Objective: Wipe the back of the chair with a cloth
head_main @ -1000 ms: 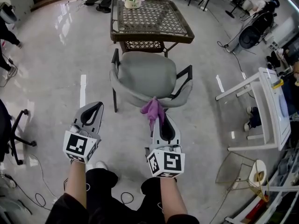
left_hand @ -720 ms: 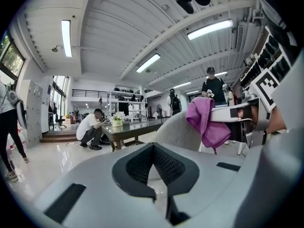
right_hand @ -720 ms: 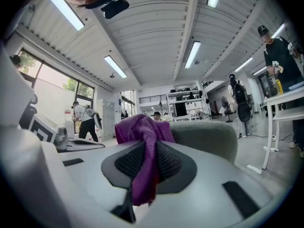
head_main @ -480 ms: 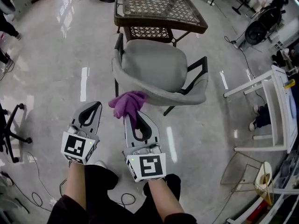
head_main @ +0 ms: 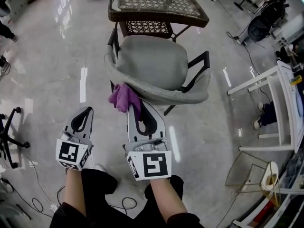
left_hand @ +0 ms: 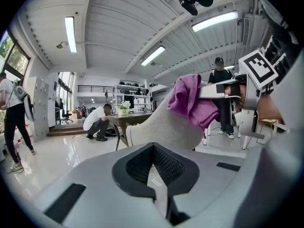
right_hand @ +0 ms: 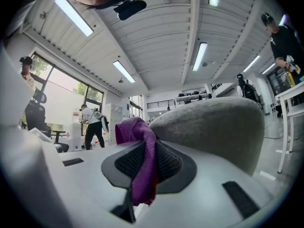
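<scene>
**Desk:** Gripping what, on the right?

**Photographer:** Clamped shut on one fold of a crumpled purple cloth (head_main: 121, 97), those right tongs (head_main: 134, 107). Pinched deep between the jaws, with the bunched bulk left loose ahead of the tips. Probably held that way to put soft fabric, not hard plastic, against the upholstery.

**Desk:** Pressed against what?

**Photographer:** Against the curved back of a grey upholstered armchair with a black metal frame (head_main: 176, 97), seen from behind and above. Apparently touching the rim near its left end. Judged to be a wiping pass, with the long sweep of rim toward the right armrest open ahead.

**Desk:** And the other pair?

**Photographer:** Closed on nothing, the left tongs (head_main: 85, 111). Hung low over the glossy grey floor (head_main: 47, 70), just beside the right pair and clear of the chair. Likely parked there to stay out of the cloth's path. No bracing of the frame, so worth watching for the chair sliding under pressure.
</scene>
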`<action>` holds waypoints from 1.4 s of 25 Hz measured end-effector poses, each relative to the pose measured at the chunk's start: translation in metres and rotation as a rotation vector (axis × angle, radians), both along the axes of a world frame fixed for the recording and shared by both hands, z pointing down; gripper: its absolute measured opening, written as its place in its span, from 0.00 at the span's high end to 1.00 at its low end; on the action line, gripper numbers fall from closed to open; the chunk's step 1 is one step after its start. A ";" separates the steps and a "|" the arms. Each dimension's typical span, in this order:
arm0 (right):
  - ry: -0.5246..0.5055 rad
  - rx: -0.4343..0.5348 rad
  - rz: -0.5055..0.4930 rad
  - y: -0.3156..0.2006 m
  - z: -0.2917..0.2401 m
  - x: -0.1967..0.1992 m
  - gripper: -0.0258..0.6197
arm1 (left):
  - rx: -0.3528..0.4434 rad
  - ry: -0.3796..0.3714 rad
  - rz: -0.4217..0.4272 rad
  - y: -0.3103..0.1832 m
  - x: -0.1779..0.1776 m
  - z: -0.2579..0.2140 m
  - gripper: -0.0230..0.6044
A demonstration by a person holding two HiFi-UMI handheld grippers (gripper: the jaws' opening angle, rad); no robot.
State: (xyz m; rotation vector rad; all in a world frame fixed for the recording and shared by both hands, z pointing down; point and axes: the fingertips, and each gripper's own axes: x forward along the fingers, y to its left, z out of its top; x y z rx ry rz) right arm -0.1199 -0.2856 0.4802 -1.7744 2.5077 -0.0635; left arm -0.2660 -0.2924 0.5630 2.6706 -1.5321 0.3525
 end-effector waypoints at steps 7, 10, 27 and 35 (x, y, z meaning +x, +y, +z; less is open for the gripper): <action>-0.023 0.053 0.085 0.021 -0.019 0.071 0.85 | 0.009 -0.016 0.065 0.005 0.059 0.002 0.95; -0.015 0.067 0.134 0.028 -0.021 0.104 0.85 | -0.003 -0.007 0.094 0.005 0.087 0.001 0.95; -0.041 0.177 0.252 0.031 0.011 0.219 0.85 | 0.118 0.018 0.035 -0.008 0.107 0.043 0.95; 0.073 0.228 0.043 0.061 0.053 0.130 0.85 | 0.185 0.045 -0.042 0.000 0.076 0.058 0.95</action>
